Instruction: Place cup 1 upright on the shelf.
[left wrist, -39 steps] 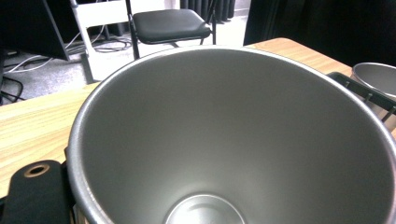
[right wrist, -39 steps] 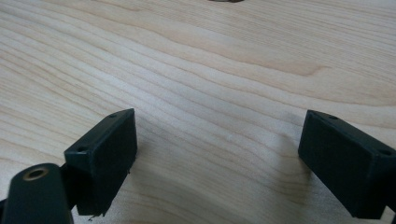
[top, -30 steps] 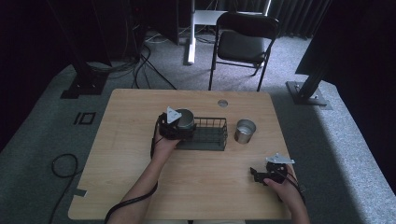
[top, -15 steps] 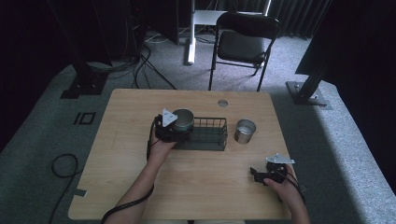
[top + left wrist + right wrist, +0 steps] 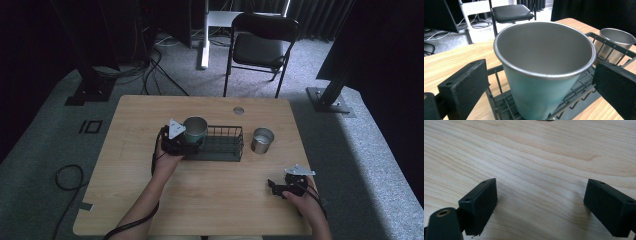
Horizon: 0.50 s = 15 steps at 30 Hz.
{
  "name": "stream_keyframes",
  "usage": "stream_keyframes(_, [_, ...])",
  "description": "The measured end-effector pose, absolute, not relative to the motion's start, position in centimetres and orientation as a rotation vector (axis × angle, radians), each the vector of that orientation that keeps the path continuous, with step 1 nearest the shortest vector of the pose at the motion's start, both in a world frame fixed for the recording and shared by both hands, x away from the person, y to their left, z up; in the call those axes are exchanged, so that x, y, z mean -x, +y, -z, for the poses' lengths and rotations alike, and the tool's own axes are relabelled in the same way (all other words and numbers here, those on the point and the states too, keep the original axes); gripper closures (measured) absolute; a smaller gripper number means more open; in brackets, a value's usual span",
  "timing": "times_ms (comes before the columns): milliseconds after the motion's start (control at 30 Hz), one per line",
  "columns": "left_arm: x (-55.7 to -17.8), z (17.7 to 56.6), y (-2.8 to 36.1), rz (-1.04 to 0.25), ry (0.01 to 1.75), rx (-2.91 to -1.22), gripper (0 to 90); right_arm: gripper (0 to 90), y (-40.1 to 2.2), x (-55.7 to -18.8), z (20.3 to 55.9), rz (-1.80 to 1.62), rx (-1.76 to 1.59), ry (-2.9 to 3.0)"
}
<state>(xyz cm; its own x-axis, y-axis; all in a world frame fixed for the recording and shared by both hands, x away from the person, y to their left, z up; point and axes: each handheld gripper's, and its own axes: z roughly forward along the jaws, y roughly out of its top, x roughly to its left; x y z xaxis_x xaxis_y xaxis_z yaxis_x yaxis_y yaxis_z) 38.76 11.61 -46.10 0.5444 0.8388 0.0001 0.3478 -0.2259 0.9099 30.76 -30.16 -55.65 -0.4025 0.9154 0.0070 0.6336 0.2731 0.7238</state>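
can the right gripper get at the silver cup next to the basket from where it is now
Probably yes. The right gripper sits open on bare table, and the silver cup stands outside the wire basket, with nothing between them.

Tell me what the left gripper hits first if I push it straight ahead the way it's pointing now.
Most likely the teal cup, standing in the near end of the wire basket. It sits squarely between the left gripper's open jaws, with gaps at both sides. The basket's near rim may be grazed too; depth is unclear.
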Motion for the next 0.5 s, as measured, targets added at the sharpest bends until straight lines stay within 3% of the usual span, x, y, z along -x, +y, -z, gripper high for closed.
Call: stream_keyframes(500, [-37.1, 46.0, 13.5, -0.635, 0.97, -1.813, 1.3, 11.3, -30.1, -30.8, 55.7, -0.921, -1.401, 2.134])
